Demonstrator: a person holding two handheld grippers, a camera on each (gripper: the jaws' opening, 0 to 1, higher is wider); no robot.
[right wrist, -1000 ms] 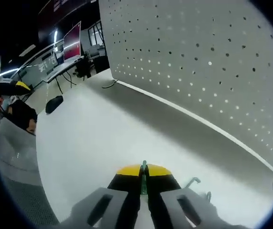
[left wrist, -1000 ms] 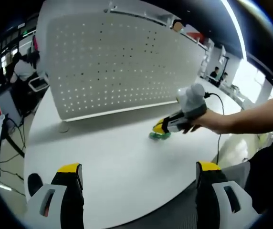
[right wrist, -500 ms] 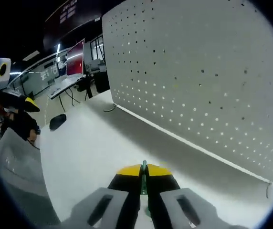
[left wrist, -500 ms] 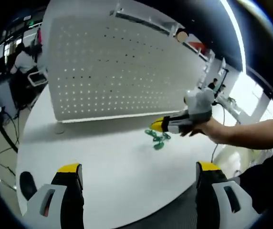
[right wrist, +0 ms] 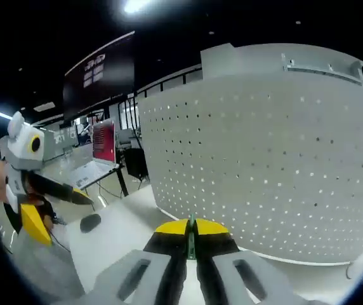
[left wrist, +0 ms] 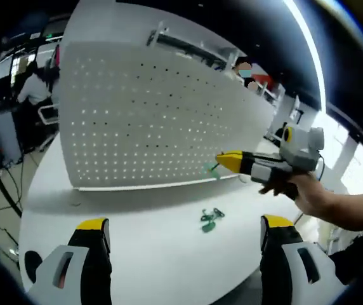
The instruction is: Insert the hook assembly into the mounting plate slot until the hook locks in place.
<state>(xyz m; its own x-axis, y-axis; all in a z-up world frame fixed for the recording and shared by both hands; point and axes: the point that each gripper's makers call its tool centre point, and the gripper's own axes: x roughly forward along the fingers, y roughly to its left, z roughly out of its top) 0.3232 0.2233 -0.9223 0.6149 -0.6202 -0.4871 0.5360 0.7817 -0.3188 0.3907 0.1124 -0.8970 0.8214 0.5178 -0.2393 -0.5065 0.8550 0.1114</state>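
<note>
Hook [right wrist: 191, 236], thin and green, sits pinched between the right gripper's [right wrist: 191, 244] yellow-tipped fingers [right wrist: 169, 232], which are clamped together on it; only its narrow edge pokes up between them in the right gripper view. In the left gripper view that same right gripper [left wrist: 227, 161] is raised above the surface [left wrist: 143, 254], held in a person's hand [left wrist: 311, 194], its tip pointing at the white perforated plate [left wrist: 150, 121], and a sliver of green [left wrist: 211, 168] shows at the nose, close to the plate's face; whether it touches I cannot tell. The plate stands upright along the far side of the surface, rows of small holes across it. More green hooks [left wrist: 211, 218] lie loose in a little heap on the surface, below the raised gripper and in front of the plate's bottom edge. The left gripper [left wrist: 184, 235] hangs low near the surface's near edge, its fingers [left wrist: 92, 232] wide apart with nothing between them. It appears in the right gripper view too, off to one side [right wrist: 39, 203], a dark mouse [right wrist: 90, 222] resting nearby.
</note>
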